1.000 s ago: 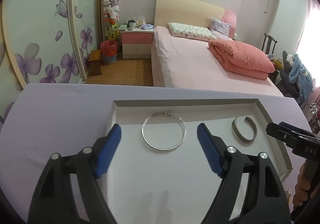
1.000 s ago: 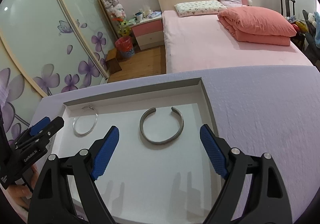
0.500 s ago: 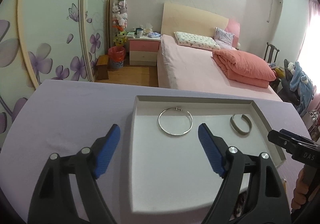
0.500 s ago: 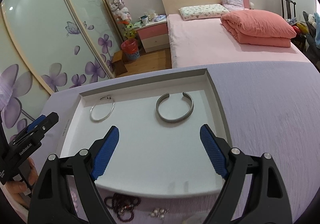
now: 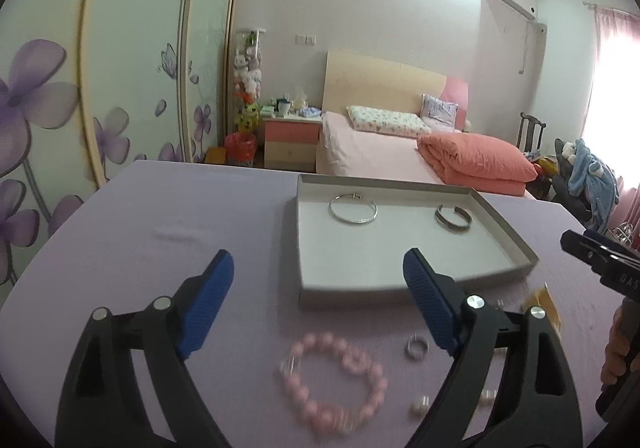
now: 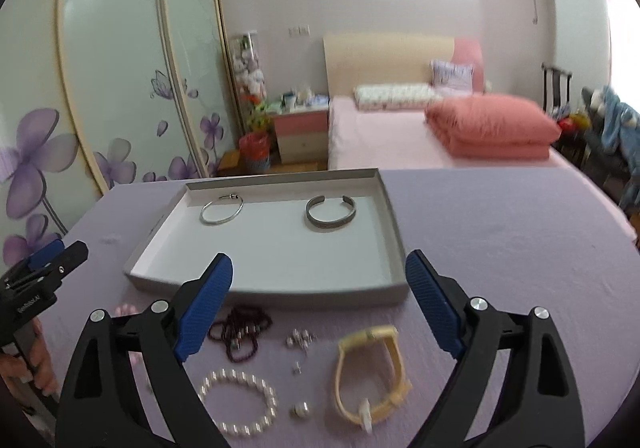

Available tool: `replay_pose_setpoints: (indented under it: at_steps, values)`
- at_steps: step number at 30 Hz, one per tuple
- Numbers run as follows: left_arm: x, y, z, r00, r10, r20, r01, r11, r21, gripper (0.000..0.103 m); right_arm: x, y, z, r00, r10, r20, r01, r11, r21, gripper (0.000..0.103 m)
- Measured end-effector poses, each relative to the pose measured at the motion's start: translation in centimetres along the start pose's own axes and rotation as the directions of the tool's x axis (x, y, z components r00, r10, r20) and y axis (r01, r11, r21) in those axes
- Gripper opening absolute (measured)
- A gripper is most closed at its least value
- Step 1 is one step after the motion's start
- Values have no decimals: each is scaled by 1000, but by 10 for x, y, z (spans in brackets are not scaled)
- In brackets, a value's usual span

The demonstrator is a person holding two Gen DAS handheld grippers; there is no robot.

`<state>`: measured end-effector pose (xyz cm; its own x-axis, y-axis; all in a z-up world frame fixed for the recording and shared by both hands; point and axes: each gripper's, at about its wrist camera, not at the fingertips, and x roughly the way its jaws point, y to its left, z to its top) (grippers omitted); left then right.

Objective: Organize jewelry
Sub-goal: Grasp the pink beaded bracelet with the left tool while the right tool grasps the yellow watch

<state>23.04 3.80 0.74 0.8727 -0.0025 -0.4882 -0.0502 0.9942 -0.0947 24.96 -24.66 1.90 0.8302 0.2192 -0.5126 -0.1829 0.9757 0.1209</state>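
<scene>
**Loose jewelry lies in front of the tray**

Your left gripper (image 5: 316, 308) and right gripper (image 6: 320, 308) are both spread wide, holding nothing. The white tray (image 6: 200, 284) holds a thin silver bangle (image 6: 222, 210) and a cuff bracelet (image 6: 331, 213), well apart. Near you on the purple tablecloth (image 6: 500, 232): pink bead bracelet (image 5: 336, 384), pearl bracelet (image 6: 240, 402), dark bead strand (image 6: 240, 330), yellow watch (image 6: 372, 364), small rings (image 5: 416, 346).

pink bed (image 5: 384, 152), floral wardrobe doors (image 5: 120, 88), white walls (image 5: 360, 0)
</scene>
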Motion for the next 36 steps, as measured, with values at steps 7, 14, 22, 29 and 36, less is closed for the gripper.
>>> replay_pose_setpoints:
  at_steps: [7, 14, 22, 29, 36]
  values:
    - [-38, 10, -38, 1000, -6, 25, 7, 1000, -27, 91, -27, 0, -34, 1000, 0, 8, 0, 1000, 8, 91]
    - [-52, 17, -57, 1000, 8, 5, -8, 999, -38, 95, -30, -2, -57, 998, -27, -63, 28, 999, 22, 92]
    - [-48, 11, -59, 1000, 9, -10, -9, 1000, -12, 95, 10, -17, -62, 972, -91, -217, 108, 992, 68, 92]
    - [-45, 14, -58, 1000, 13, -19, -13, 1000, -12, 95, 52, -24, -64, 936, -134, -326, 174, 980, 97, 88]
    - [-40, 15, -57, 999, 18, -36, -18, 1000, -6, 95, 45, -31, -68, 929, -139, -343, 178, 980, 86, 36]
